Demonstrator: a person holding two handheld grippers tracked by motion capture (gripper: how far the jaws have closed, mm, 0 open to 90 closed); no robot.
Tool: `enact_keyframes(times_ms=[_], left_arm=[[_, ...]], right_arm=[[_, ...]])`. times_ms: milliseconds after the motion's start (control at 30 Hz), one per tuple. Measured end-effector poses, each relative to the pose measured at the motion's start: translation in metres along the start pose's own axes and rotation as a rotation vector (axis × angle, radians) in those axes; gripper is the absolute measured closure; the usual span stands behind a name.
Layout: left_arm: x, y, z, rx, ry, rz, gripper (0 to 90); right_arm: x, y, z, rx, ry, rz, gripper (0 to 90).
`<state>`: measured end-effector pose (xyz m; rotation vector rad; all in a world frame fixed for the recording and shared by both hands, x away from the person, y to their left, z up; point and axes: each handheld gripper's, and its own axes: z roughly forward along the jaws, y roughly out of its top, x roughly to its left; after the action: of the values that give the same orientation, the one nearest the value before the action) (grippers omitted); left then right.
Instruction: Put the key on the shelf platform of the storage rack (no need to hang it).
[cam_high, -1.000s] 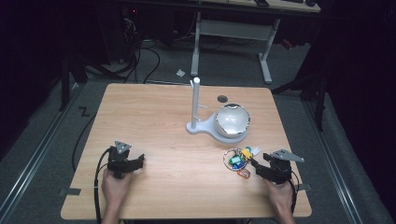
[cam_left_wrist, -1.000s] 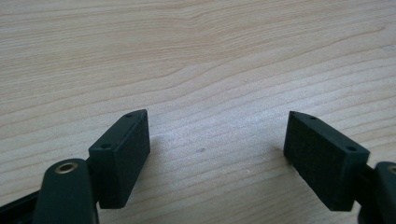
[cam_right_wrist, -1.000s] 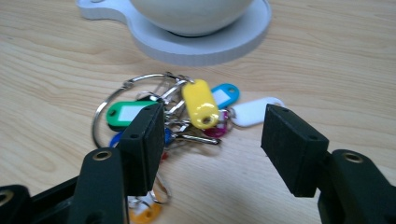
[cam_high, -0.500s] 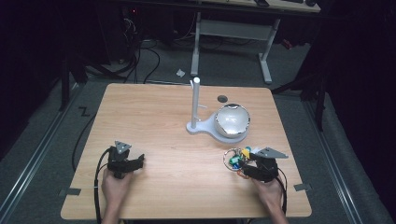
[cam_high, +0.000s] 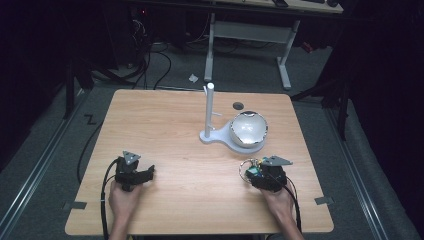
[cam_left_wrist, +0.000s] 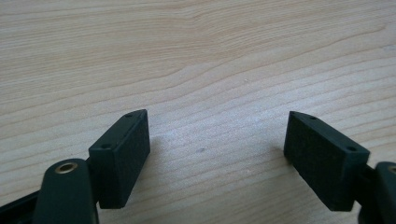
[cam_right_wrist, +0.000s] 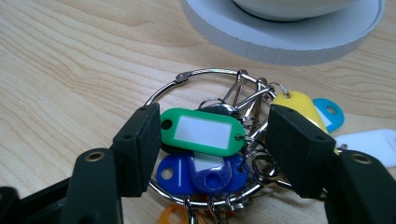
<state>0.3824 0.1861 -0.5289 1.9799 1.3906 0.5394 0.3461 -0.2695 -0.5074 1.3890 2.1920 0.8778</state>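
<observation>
Two open jaws of right tool (cam_right_wrist: 208, 149), green key tag (cam_right_wrist: 203, 131) between, untouched

A large silver metal key ring (cam_right_wrist: 205, 140) threaded with coloured plastic key tags lies flat on the wooden bench (cam_right_wrist: 70, 56), just in front of the round white ribbed base (cam_right_wrist: 285, 39). Its green white-labelled tag (cam_right_wrist: 201, 130) lies uppermost, level and crosswise, over two blue tags (cam_right_wrist: 201, 173); yellow (cam_right_wrist: 299, 105), light blue and white tags fan out beside the base, an orange one farthest from it
</observation>
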Motion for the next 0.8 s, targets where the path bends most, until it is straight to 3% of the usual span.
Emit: enact_keyframes(times_ms=[200, 367, 800], left_arm=[[0.000, 0.000, 0.000, 0.000, 0.000, 0.000, 23.0], [0.000, 0.000, 0.000, 0.000, 0.000, 0.000, 23.0], [0.000, 0.000, 0.000, 0.000, 0.000, 0.001, 23.0]], right_arm=[[0.003, 0.000, 0.009, 0.039, -0.003, -0.011, 32.6], [0.003, 0.000, 0.012, 0.031, -0.016, -0.018, 34.5], [0.000, 0.001, 0.013, 0.003, -0.005, -0.015, 61.5]])
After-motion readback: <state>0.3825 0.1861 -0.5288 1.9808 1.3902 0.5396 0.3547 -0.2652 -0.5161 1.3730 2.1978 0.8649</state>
